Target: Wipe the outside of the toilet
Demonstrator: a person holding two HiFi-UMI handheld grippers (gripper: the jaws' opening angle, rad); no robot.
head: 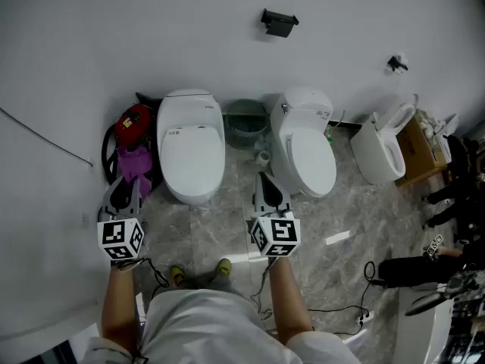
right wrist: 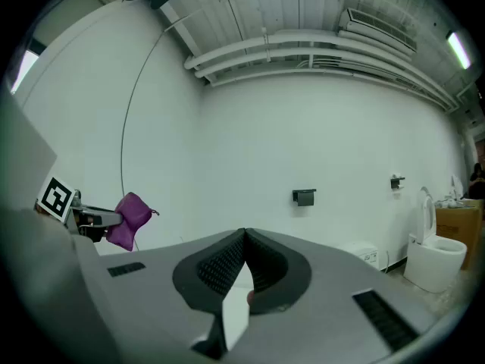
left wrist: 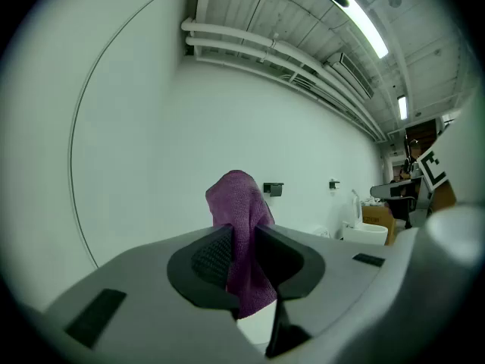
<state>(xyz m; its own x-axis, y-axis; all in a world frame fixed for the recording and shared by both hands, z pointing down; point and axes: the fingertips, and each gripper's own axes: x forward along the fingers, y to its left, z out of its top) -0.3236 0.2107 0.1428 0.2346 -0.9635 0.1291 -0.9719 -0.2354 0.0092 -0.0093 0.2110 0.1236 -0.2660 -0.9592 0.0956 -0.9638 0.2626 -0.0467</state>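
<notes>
Two white toilets stand against the wall, one on the left (head: 191,149) and one on the right (head: 307,149), both with lids down. My left gripper (head: 126,186) is held up in front of the left toilet's left side, shut on a purple cloth (head: 136,162). In the left gripper view the cloth (left wrist: 239,203) sticks up between the closed jaws of the left gripper (left wrist: 241,240). My right gripper (head: 266,180) hovers between the two toilets. It is shut and empty, and in its own view the right gripper (right wrist: 244,238) has its tips touching. The cloth (right wrist: 127,220) also shows there at left.
A grey waste bin (head: 247,123) sits between the toilets, with a small cup (head: 263,158) in front of it. A red appliance with a black hose (head: 130,124) stands left of the left toilet. A third toilet (head: 383,149), a cardboard box (head: 421,149) and floor cables (head: 356,309) lie to the right.
</notes>
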